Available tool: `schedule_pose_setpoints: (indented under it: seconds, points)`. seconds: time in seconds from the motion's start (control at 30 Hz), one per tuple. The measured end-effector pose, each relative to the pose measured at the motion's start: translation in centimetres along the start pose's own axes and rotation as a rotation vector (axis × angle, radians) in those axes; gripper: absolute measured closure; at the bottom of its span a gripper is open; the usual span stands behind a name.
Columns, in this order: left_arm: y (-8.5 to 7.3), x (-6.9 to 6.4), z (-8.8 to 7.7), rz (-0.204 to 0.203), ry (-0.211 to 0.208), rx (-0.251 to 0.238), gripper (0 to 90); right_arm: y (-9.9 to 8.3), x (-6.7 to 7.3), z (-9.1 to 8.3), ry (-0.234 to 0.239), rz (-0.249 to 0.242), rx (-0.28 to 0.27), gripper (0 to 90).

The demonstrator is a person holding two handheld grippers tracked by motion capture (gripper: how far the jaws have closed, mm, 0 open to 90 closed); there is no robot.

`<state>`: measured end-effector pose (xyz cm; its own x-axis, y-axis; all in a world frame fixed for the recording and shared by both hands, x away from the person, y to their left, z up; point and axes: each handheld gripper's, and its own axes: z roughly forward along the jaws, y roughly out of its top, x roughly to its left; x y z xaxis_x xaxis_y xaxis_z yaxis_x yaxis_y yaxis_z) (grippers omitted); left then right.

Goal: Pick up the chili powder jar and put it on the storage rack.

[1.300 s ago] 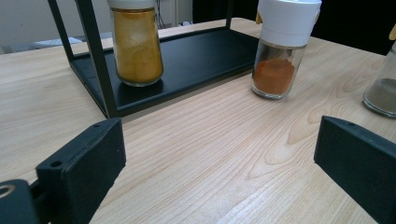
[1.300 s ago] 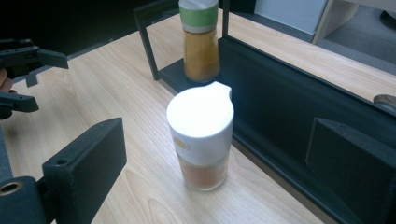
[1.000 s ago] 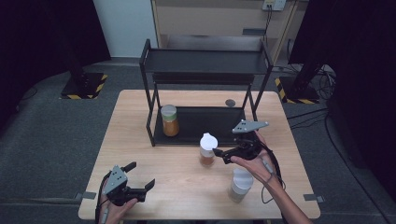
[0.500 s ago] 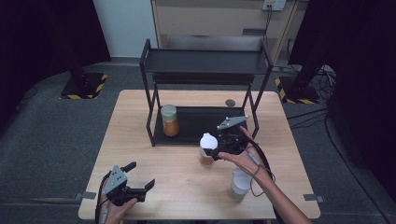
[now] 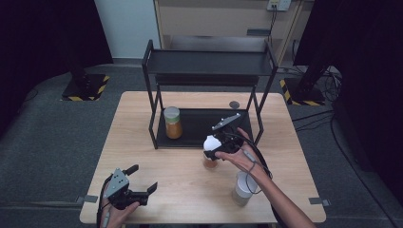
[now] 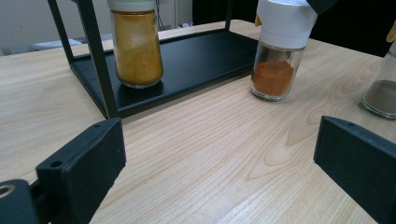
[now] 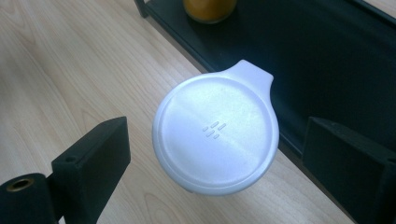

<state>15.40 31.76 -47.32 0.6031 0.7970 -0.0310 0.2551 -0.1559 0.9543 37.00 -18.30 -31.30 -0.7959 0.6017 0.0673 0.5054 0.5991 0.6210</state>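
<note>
A spice jar with a white cap [image 5: 210, 145] and red-orange powder [image 6: 273, 77] stands on the wooden table [image 5: 142, 142], just in front of a black shelf rack [image 5: 204, 61]. My right gripper [image 5: 216, 148] hovers over it, open. Seen from above in the right gripper view, the cap [image 7: 215, 133] lies between the two jaws, touching neither; my right gripper [image 7: 217, 161] holds nothing. A jar of yellow powder [image 5: 172, 122] [image 6: 137, 44] stands on the rack's lower shelf [image 6: 201, 60]. My left gripper [image 5: 142, 178] [image 6: 219, 163] rests open near the front left of the table.
A third jar with grey contents [image 5: 242, 187] [image 6: 380, 88] stands on the table under the person's right forearm [image 5: 280, 199]. A small dark disc [image 5: 234, 104] lies behind the rack. The rack's posts [image 5: 152, 118] flank the lower shelf.
My right gripper has moved left from beside the white-capped jar to a place over its cap. The left gripper has stayed put.
</note>
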Motion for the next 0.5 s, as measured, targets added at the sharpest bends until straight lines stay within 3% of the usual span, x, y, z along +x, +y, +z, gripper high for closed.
schedule_pose_setpoints:
  seconds: [0.5]
  points:
    - [0.0, 0.0, -0.1, 0.0, 0.001, -0.003, 1.1, 2.1, 0.0, 2.1, -0.002, 0.012, 0.113, 17.7]
